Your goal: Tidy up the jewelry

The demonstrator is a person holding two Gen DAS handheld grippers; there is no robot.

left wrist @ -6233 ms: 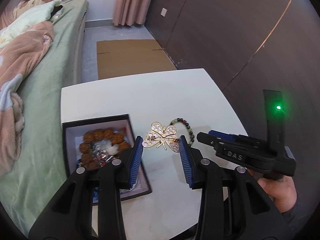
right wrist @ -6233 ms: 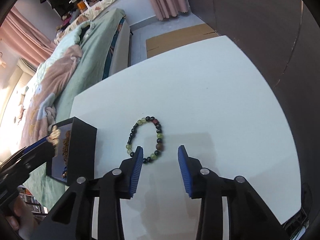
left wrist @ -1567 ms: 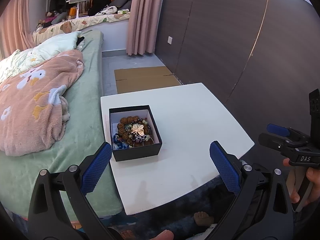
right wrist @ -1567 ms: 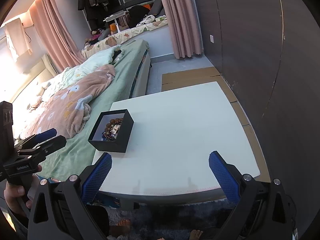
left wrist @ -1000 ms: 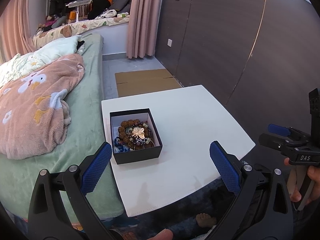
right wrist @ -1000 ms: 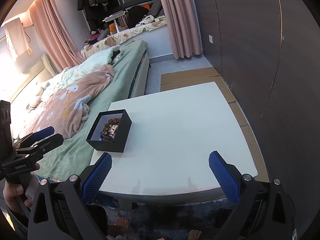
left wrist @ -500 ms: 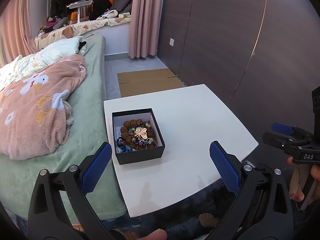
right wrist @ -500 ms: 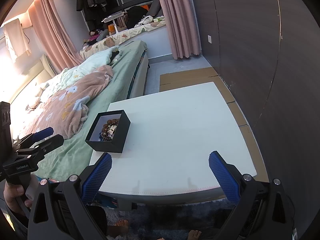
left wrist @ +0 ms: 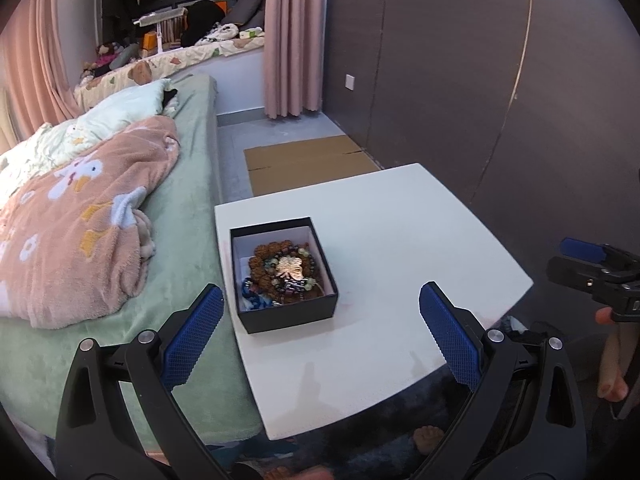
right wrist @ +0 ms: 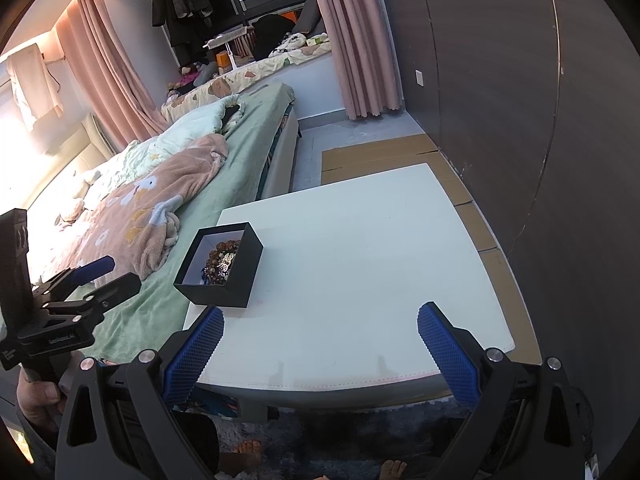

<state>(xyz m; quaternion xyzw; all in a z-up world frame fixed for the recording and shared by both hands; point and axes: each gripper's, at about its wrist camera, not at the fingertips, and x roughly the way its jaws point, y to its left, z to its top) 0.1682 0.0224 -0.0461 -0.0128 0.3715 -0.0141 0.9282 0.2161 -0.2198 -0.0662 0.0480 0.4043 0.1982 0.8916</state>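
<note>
A black jewelry box (left wrist: 289,312) stands near the left edge of the white table (left wrist: 400,240). Inside it lie brown bead bracelets, a green-bead bracelet and a gold butterfly brooch (left wrist: 291,266). The box also shows in the right wrist view (right wrist: 236,280). My left gripper (left wrist: 320,320) is wide open and empty, held back from the table's front edge. My right gripper (right wrist: 320,332) is wide open and empty, also held back in front of the table. Each gripper shows in the other's view, the right one (left wrist: 592,268) and the left one (right wrist: 88,280).
A bed with a green sheet (left wrist: 188,184) and a pink blanket (left wrist: 80,208) runs along the table's left side. Flat cardboard (left wrist: 308,160) lies on the floor behind the table. A dark wall (left wrist: 480,80) stands at the right. Bare feet (right wrist: 248,450) show below the table.
Earlier the brooch and the green-bead bracelet lay on the table; now both lie in the box. Both grippers have opened wide and drawn back; over the last second they barely move.
</note>
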